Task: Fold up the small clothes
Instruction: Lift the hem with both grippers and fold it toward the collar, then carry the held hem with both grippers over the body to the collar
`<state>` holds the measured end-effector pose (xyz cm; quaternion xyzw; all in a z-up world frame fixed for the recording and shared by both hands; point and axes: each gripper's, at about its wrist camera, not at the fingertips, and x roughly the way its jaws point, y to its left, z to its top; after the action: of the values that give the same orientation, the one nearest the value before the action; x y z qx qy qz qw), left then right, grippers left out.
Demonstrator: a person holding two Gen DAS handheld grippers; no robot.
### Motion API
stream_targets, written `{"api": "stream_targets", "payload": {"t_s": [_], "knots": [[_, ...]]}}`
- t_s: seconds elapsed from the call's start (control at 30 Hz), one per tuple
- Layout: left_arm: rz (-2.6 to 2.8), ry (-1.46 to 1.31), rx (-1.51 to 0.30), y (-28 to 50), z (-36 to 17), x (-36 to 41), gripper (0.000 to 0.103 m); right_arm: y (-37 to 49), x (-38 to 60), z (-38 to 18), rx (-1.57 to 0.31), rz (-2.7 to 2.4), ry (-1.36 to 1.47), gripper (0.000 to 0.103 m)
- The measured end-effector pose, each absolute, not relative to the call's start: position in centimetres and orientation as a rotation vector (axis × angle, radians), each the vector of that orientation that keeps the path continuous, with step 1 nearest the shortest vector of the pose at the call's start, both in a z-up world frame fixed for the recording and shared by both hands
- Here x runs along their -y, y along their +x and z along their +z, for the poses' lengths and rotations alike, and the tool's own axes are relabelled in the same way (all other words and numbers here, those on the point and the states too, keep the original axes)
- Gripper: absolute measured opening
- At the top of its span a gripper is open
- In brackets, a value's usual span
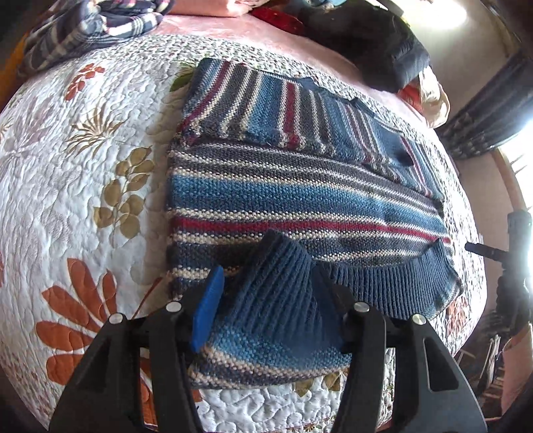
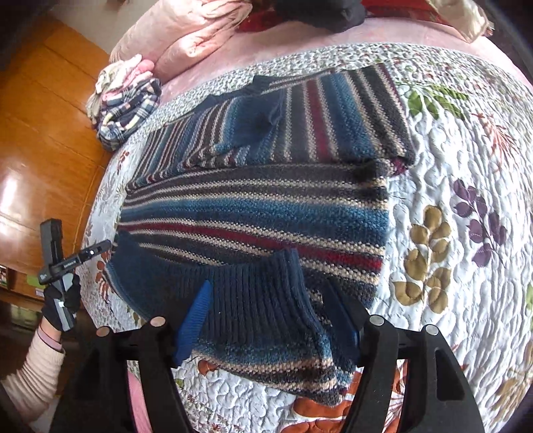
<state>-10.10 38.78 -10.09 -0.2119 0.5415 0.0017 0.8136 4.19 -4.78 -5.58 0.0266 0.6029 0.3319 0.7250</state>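
A striped knit sweater (image 1: 299,196) (image 2: 266,206) in blue, grey, cream and red lies flat on a flowered quilt (image 1: 83,166) (image 2: 449,166). Its far side is folded over onto the body. In the left wrist view a sleeve with a navy ribbed cuff (image 1: 276,316) bulges up between the pads of my left gripper (image 1: 268,276), which is shut on it. The right wrist view shows the same: a ribbed-cuff sleeve (image 2: 260,319) is pinched in my right gripper (image 2: 266,286), with the cuff end lying on the body. The navy ribbed hem (image 1: 399,283) (image 2: 143,283) lies flat.
A pile of plaid clothes (image 1: 93,30) (image 2: 126,110) sits at the quilt's far edge, beside a pink pillow (image 2: 186,36) and dark clothing (image 1: 366,43). A gloved hand (image 2: 63,306) holds a black tool beyond the hem. Orange wood (image 2: 40,133) lies past the bed's edge.
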Motion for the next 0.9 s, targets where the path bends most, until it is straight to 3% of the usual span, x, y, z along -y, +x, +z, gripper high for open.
{"api": "stream_targets", "payload": {"t_s": [0.2, 0.33, 0.4, 0.43, 0.5, 0.53, 0.57, 0.9], "knots": [[-0.017, -0.373, -1.213, -8.7, -12.6, -37.8, 0.055, 5.0, 1.9, -9.2, -1.392, 0.76, -0.032, 0.069], [-0.008, -0.323, -1.21, -8.6, -12.9, -37.0, 0.05, 4.5, 0.6, -10.4, -1.394, 0.767, -0.093, 0.069], [0.012, -0.328, -1.203, -8.8, -13.1, -37.0, 0.045, 4.1, 0.6, -10.7, -1.376, 0.752, -0.121, 0.055], [0.031, -0.335, -1.201, -8.9, -13.2, -37.1, 0.038, 4.0, 0.7, -10.7, -1.372, 0.744, -0.115, 0.052], [0.035, -0.371, -1.188, -9.1, -12.9, -37.0, 0.023, 4.0, 1.3, -10.5, -1.374, 0.747, -0.068, 0.028], [0.036, -0.371, -1.182, -9.2, -12.7, -36.8, 0.013, 3.9, 1.7, -10.4, -1.373, 0.749, -0.043, 0.022], [0.045, -0.358, -1.174, -9.5, -12.5, -36.5, 0.01, 3.8, 2.2, -10.3, -1.377, 0.753, -0.016, 0.012], [0.088, -0.357, -1.038, -13.0, -9.0, -35.1, 0.008, -0.1, 6.1, -5.8, -1.246, 0.769, 0.109, 0.011]]}}
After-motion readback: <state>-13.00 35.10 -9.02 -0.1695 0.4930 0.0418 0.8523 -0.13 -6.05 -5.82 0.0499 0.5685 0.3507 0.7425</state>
